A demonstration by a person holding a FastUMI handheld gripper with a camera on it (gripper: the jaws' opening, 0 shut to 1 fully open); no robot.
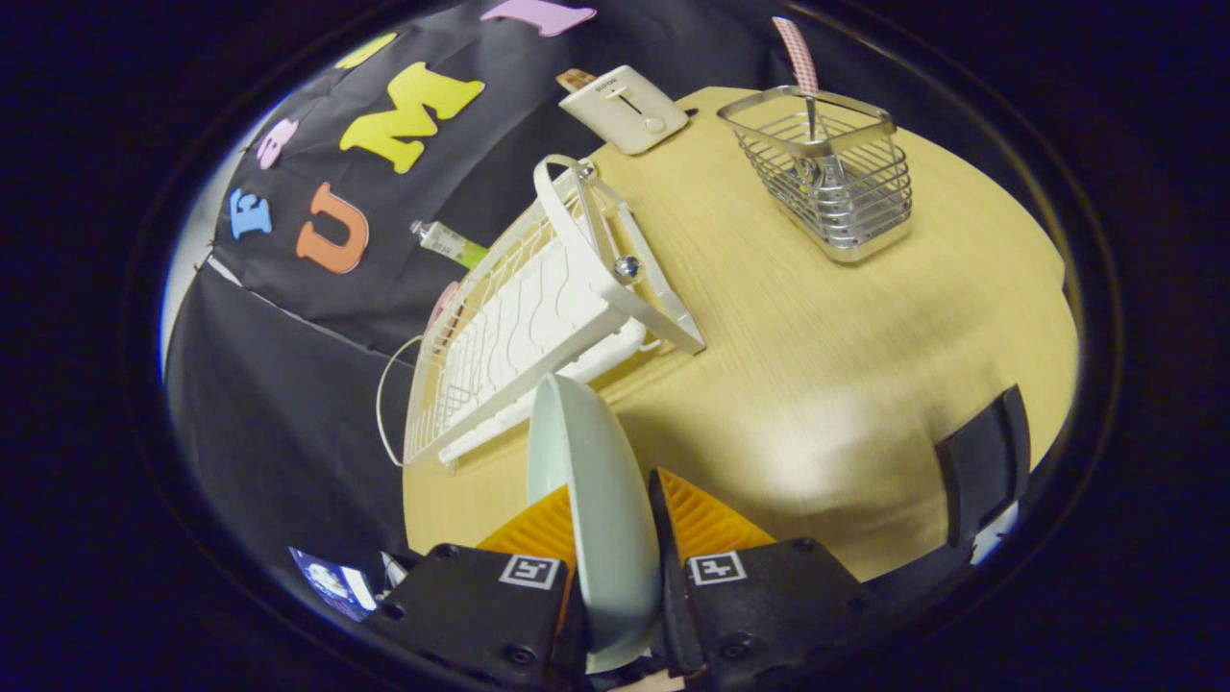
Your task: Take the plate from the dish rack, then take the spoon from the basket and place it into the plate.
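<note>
- At the bottom middle of the frame, the claw [615, 538] is clamped on a pale green plate [596, 500], one finger pressing each face of it.
- The plate stands on edge between the fingers, its rim rising toward the middle of the frame, just short of the near end of the dish rack.
- The white dish rack [538, 317] lies left of centre on the wooden counter [846, 384]; it looks tilted in this view, and its wire slots near the claw hold no plate.
- A pink rim shows at the rack's far left side, too hidden to tell what it is.
- Toward the upper right, a metal wire basket [826, 183] stands on the counter, well apart from the rack and the claw.
- A spoon [805, 86] stands upright in the basket, its checked pink-and-white handle sticking up above the rim.
- Near the top middle, a white toaster [625, 108] sits at the far edge of the counter, between rack and basket.
- A small tube with a green end [449, 242] lies beyond the rack, in the upper left of the frame.
</note>
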